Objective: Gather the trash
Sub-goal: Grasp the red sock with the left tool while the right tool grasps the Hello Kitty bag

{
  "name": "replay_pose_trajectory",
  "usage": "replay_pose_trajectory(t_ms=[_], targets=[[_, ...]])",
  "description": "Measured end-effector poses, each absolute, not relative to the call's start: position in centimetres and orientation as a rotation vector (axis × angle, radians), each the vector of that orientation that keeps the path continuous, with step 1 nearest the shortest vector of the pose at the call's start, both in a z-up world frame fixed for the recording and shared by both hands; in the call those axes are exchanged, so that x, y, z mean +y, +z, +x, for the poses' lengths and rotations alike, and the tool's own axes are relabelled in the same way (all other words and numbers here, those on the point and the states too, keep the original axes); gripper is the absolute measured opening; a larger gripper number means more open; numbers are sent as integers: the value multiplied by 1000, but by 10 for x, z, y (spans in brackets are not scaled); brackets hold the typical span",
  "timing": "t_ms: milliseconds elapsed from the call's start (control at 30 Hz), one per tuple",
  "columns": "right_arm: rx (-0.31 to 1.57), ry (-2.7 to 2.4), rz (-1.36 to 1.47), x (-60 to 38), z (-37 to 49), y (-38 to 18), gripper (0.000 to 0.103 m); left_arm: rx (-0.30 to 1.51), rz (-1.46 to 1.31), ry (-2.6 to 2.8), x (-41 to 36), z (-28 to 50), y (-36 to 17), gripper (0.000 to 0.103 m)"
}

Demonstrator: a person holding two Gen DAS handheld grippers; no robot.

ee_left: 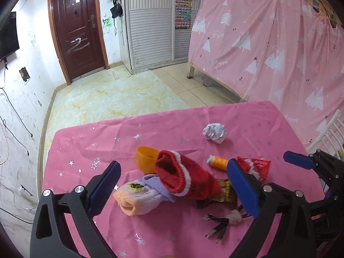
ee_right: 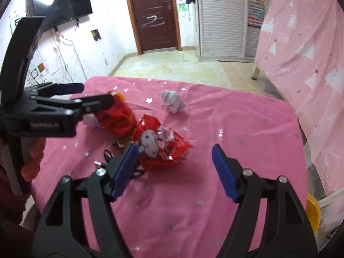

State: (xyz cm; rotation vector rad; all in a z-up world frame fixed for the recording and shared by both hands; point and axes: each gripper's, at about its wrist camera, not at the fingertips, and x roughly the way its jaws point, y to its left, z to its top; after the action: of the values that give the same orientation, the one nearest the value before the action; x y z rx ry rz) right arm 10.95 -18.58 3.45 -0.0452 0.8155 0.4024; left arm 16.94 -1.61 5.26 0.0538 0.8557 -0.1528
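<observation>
A crumpled white paper ball (ee_left: 214,132) lies on the pink tablecloth (ee_left: 129,142), also in the right wrist view (ee_right: 173,101). A red snack wrapper (ee_right: 163,148) lies just ahead of my open right gripper (ee_right: 174,169), near its left finger. My open left gripper (ee_left: 174,189) straddles a red sock (ee_left: 185,177) and a purple sock (ee_left: 142,197). Beside them lie an orange cup (ee_left: 145,158), an orange thread spool (ee_left: 218,161) and a gold wrapper (ee_left: 223,195). The right gripper shows at the right of the left wrist view (ee_left: 301,161).
A black USB cable (ee_left: 217,225) with a fluffy tie lies near the table's front. A yellow bin (ee_right: 312,214) stands off the table's right edge. A pink curtain (ee_left: 279,43) hangs to the right; tiled floor and a door (ee_left: 77,28) lie beyond.
</observation>
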Motion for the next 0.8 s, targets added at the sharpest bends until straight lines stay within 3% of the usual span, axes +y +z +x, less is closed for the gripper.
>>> replay_pose_trajectory(t_ms=[233,400,633,700,800], targets=[[845,430,-73,-168,126,23,69,892,41,-144,-10,182,33,91],[858,437,-67,-163,131,15,69,927,52,-160,-15,185,21,59],[862,424,-31,-167,136,16,69,921,74,-164,-22,180,18,28],[862,427,-28,-167,137,16,54,916,79,-168,-24,177,20,21],[861,439,-45,-165,136,17,41,904,81,-176,-26,171,25,20]])
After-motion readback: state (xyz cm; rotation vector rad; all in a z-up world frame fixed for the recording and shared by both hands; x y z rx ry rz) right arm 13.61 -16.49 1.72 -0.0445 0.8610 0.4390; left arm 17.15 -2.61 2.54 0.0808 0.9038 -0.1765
